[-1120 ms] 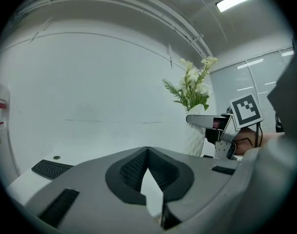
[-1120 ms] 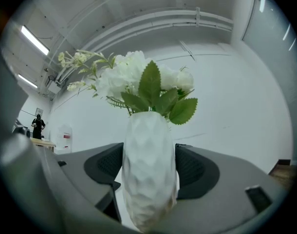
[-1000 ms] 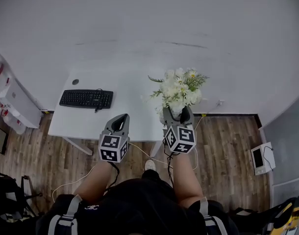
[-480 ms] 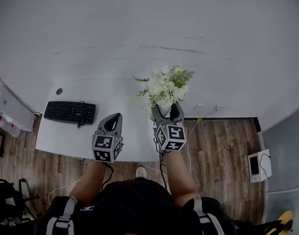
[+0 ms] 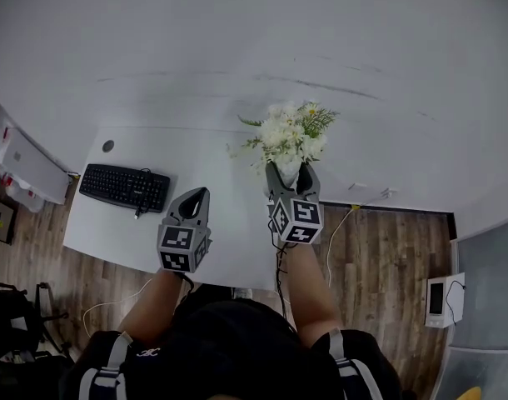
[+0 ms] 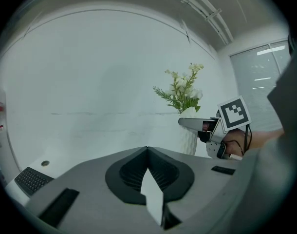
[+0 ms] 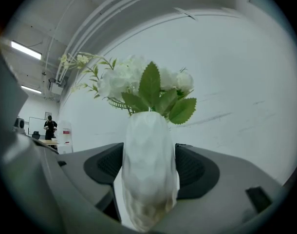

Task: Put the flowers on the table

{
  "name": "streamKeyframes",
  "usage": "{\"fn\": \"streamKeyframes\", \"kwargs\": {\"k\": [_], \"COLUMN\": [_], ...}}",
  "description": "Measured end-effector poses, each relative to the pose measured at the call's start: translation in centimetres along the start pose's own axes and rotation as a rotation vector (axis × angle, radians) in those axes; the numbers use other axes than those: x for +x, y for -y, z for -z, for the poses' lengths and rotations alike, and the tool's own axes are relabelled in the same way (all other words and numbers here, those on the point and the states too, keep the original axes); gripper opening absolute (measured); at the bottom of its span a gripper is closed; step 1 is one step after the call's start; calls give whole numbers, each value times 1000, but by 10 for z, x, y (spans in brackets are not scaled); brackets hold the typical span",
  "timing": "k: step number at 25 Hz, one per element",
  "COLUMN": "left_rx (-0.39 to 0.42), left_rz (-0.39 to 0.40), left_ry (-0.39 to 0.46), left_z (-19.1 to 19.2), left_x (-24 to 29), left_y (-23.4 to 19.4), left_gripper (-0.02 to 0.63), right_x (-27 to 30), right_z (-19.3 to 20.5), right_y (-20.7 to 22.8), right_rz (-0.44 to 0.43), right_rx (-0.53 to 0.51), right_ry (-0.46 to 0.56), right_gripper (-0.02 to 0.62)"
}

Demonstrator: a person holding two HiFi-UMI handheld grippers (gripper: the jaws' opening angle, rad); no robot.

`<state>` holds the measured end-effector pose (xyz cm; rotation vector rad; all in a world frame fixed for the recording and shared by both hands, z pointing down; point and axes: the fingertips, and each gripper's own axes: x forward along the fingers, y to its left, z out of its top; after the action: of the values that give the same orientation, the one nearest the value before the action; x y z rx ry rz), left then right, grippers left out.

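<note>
White flowers with green sprigs (image 5: 290,132) stand in a faceted white vase (image 7: 149,165). My right gripper (image 5: 292,176) is shut on the vase, one jaw against each side, and holds it upright over the right part of the white table (image 5: 229,182). The frames do not show whether the vase's base touches the tabletop. In the right gripper view the blooms and leaves (image 7: 139,84) rise above my right gripper (image 7: 149,147). My left gripper (image 5: 197,195) hovers over the table to the left, shut with nothing in it. In its own view, my left gripper (image 6: 147,149) sees the flowers (image 6: 184,89) ahead to the right.
A black keyboard (image 5: 125,187) lies on the table's left part, with a round cable hole (image 5: 108,146) behind it. A white wall runs behind the table. White boxes (image 5: 21,169) stand at the left. A cable (image 5: 347,223) and a small white device (image 5: 437,298) lie on the wood floor to the right.
The person has stepped closer. Both grippers, earlier at the table's front edge, now reach over the tabletop. The vase stays in the right gripper, carried further in over the table.
</note>
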<state>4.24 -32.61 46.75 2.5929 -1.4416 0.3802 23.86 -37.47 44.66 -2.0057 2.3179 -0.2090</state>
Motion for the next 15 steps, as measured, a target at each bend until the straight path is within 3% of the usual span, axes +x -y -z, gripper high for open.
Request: {"fn": "streamKeyframes", "kwargs": {"k": [10, 15], "left_rx": [-10, -17], "left_rz": [-32, -35], "left_ry": [-12, -32], "left_z": [4, 6], "left_x": [46, 65], "left_y": [-58, -89], "left_gripper": [6, 6], "right_x": [97, 144], "right_z": [26, 45], "right_y": [-4, 2], "right_rz": [-13, 10], "right_rx": [-21, 59], "right_ry": [-34, -70], "right_gripper": [341, 341]}}
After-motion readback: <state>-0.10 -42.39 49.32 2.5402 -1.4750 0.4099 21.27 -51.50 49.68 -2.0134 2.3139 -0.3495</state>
